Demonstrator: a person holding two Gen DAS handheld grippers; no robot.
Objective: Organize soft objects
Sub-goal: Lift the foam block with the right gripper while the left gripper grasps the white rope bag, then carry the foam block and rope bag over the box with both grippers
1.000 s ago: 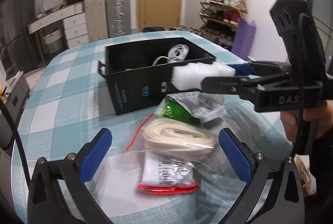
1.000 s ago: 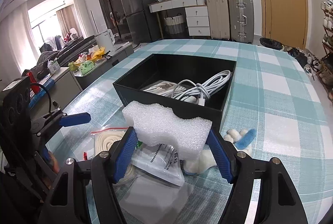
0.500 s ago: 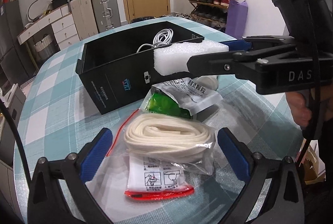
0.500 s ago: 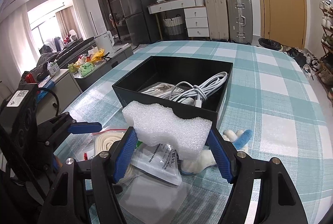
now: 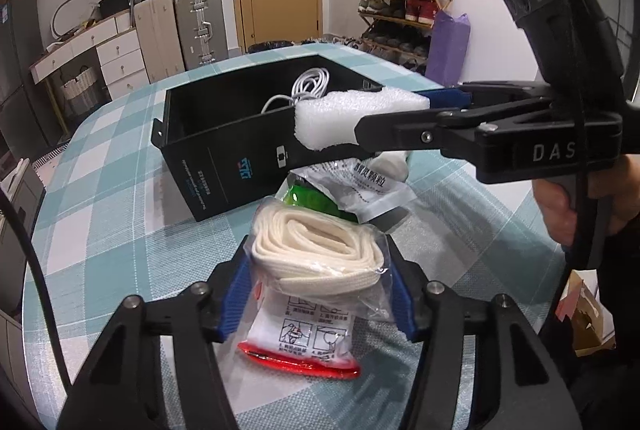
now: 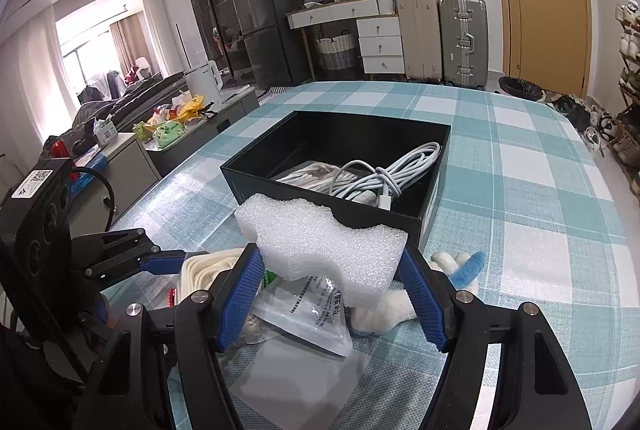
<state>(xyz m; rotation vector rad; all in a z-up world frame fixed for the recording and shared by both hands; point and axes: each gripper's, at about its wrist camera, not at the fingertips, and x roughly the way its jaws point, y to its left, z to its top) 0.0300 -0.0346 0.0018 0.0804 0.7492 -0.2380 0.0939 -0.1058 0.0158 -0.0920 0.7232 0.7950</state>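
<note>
On the teal-and-white checked table [image 5: 120, 230], the left gripper [image 5: 320, 290] sits lowest and nearest the camera in the left wrist view, its blue pads [image 5: 234, 300] pressed in against both sides of a clear plastic bag [image 5: 320, 270] that holds a coil of cream webbing above a printed card and a red zip strip; the bag's lower end lies on the cloth. Just beyond it a green packet [image 5: 316, 200] and a clear sachet with printed characters [image 5: 368, 186] lie overlapping against the near wall of the black box [image 5: 224, 158], which stands open with a bundle of white cable [image 5: 308, 86] inside. To the right, the right gripper [image 5: 394, 122] reaches in level from the side, held by a hand [image 5: 568, 206], and its two fingers are clamped on a block of white foam [image 5: 352, 118] that hangs in the air at the box's near corner, above the sachet. In the right wrist view the same foam block [image 6: 324, 250] is squeezed between the blue pads [image 6: 240, 298], with the sachet [image 6: 308, 314] beneath it, the box [image 6: 280, 182] and its cable [image 6: 384, 170] straight ahead, and a white plush piece with a blue tip [image 6: 440, 282] lying on the cloth just right of the foam, close to the box's corner.
</note>
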